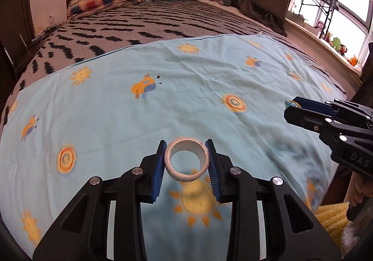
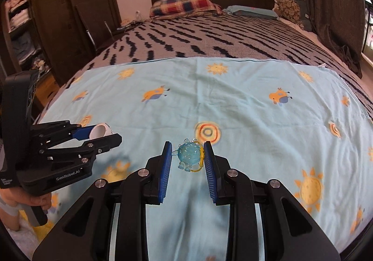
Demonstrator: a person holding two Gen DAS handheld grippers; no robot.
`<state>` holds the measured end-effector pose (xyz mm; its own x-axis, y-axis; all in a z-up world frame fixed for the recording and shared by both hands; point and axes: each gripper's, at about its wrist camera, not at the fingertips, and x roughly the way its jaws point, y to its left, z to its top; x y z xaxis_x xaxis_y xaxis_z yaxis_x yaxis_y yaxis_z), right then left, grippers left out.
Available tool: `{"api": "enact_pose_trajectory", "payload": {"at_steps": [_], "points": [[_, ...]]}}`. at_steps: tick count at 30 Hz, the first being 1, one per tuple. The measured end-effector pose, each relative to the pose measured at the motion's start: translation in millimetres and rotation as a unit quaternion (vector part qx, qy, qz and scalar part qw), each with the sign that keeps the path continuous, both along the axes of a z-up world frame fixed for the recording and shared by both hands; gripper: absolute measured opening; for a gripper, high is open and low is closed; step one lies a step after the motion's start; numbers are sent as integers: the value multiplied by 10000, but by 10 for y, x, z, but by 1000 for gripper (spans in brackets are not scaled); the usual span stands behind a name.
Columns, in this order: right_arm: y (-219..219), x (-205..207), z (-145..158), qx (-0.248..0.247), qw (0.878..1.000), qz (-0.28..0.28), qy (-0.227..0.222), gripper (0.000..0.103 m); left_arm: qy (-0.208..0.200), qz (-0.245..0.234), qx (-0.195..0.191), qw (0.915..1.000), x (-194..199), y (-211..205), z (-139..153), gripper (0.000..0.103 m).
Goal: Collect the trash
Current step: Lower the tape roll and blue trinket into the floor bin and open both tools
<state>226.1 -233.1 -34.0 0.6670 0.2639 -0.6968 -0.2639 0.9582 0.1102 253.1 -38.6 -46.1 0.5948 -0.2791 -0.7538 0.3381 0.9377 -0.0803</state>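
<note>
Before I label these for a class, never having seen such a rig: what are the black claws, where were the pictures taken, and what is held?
No robot here: a person holds a hand-squeezed tool in each hand, each with a camera looking along its two fingers. One picture comes from the left tool, one from the right tool; each also shows the other at its edge. Both hang over a light blue sheet with suns, spread on a bed. The left is shut on a white tape roll, the right on a small clear blue toy with a yellow cord. Nothing else lies on the sheet.
</note>
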Motion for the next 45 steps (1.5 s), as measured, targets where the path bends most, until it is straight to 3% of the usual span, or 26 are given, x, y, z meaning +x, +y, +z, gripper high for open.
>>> {"api": "enact_pose_trajectory", "payload": {"at_steps": [8,17,21,28,32,39,45], "points": [[-33,-765,-50,35,9999,94,9,29,-200,-126,-116,9997,-976,-86,-45,32],[-156,-1453,-437,70,9997,-52,211,29,5,-273,-78,9996,-1758,-194,-572,32],[-115,-1678,-728,222,9985,68,499,29,160,-308,60,9994,-2046,-216,-846,32],[18,-1919,-1211,410,9947,147,935,29,739,-360,93,9966,-2349,-250,-1395,32],[102,-2003,-1456,54,9950,60,992,29,1131,-393,37,9928,-2449,-276,-1739,32],[90,-1978,-1942,167,9892,-213,1439,29,1346,-452,156,9897,-2447,-305,-2192,32],[114,-1924,-2224,240,9835,-263,1773,29,1557,-339,41,9872,-2355,-272,-2357,32]]}}
